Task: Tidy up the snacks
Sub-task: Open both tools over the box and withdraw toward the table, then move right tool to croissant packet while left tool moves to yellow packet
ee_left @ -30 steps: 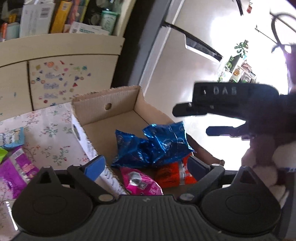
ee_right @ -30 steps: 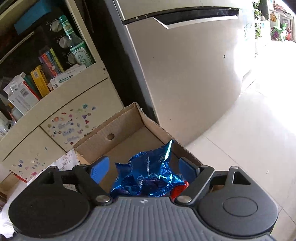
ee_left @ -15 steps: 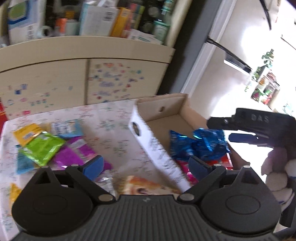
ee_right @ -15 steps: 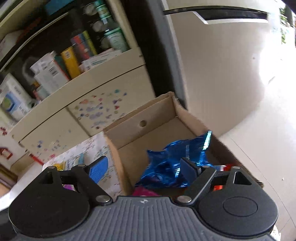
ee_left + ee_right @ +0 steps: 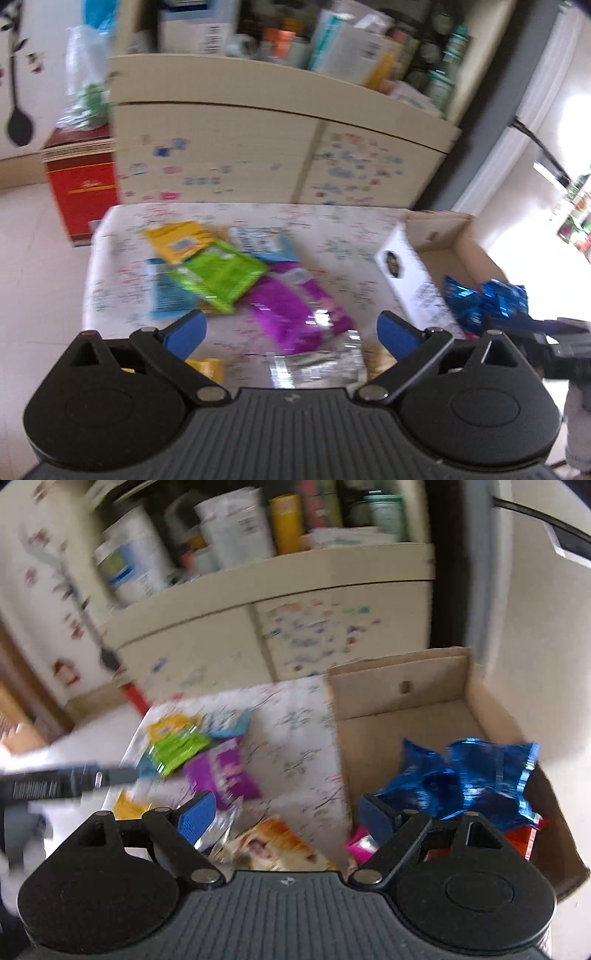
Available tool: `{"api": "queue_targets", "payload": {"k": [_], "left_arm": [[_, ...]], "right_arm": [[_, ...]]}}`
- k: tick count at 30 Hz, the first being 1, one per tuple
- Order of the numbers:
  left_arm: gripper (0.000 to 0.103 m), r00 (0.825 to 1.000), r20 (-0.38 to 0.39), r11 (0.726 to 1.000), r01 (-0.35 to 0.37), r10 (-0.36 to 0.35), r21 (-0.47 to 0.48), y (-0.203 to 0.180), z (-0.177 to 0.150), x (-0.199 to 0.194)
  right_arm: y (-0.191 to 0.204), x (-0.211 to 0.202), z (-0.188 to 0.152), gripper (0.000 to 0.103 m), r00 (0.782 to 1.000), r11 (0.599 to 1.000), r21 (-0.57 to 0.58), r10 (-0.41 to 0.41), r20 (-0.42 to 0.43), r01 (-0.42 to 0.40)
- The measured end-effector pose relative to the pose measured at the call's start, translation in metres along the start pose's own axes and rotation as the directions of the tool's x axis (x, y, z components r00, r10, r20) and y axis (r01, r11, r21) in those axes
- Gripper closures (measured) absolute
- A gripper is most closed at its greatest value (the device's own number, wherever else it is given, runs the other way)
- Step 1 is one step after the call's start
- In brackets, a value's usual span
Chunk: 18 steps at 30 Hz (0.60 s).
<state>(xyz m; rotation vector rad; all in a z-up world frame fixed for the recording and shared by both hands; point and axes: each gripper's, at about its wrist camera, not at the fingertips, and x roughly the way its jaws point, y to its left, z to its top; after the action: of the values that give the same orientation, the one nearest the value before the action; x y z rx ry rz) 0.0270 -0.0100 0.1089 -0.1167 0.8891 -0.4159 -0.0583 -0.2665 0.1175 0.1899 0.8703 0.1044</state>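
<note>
Floral-cloth counter [image 5: 332,229] with loose snack packets beside a cardboard box [image 5: 406,716], sticker-covered cupboard behind.
Left gripper [image 5: 291,332] spread, nothing between its pads, above a purple packet [image 5: 295,314]; green packet [image 5: 218,277] and yellow packet [image 5: 177,240] lie farther off; right gripper [image 5: 284,816] spread and empty at the box's wall; blue foil bags [image 5: 472,775] lie inside the box.

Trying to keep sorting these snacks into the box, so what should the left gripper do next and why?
Probably lower the left gripper onto the purple packet and close. Its jaws are open and empty, the packet lies just ahead on the table, and the cardboard box beside it has room.
</note>
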Motion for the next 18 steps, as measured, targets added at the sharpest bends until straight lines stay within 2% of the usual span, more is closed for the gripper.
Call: {"api": "queue_targets", "payload": {"k": [5, 10, 13, 18], "left_arm": [[0.005, 0.998, -0.015, 0.994, -0.061, 0.059, -0.091, 0.037, 0.0, -0.001], [0.005, 0.992, -0.095, 0.985, -0.097, 0.084, -0.14, 0.06, -0.014, 0.017], [0.005, 0.983, -0.149, 0.984, -0.123, 0.104, -0.129, 0.064, -0.027, 0.033], [0.005, 0.977, -0.167, 0.984, -0.148, 0.131, -0.094, 0.064, -0.035, 0.045]], "right_arm": [[0.018, 0.013, -0.008, 0.014, 0.996, 0.991, -0.124, 0.044, -0.076, -0.053], [0.03, 0.029, -0.015, 0.014, 0.989, 0.977, -0.204, 0.035, -0.145, -0.064], [0.032, 0.036, -0.02, 0.014, 0.985, 0.975, -0.218, 0.011, -0.17, -0.048], [0.032, 0.048, -0.022, 0.014, 0.98, 0.974, -0.224, -0.009, -0.196, -0.036]]}}
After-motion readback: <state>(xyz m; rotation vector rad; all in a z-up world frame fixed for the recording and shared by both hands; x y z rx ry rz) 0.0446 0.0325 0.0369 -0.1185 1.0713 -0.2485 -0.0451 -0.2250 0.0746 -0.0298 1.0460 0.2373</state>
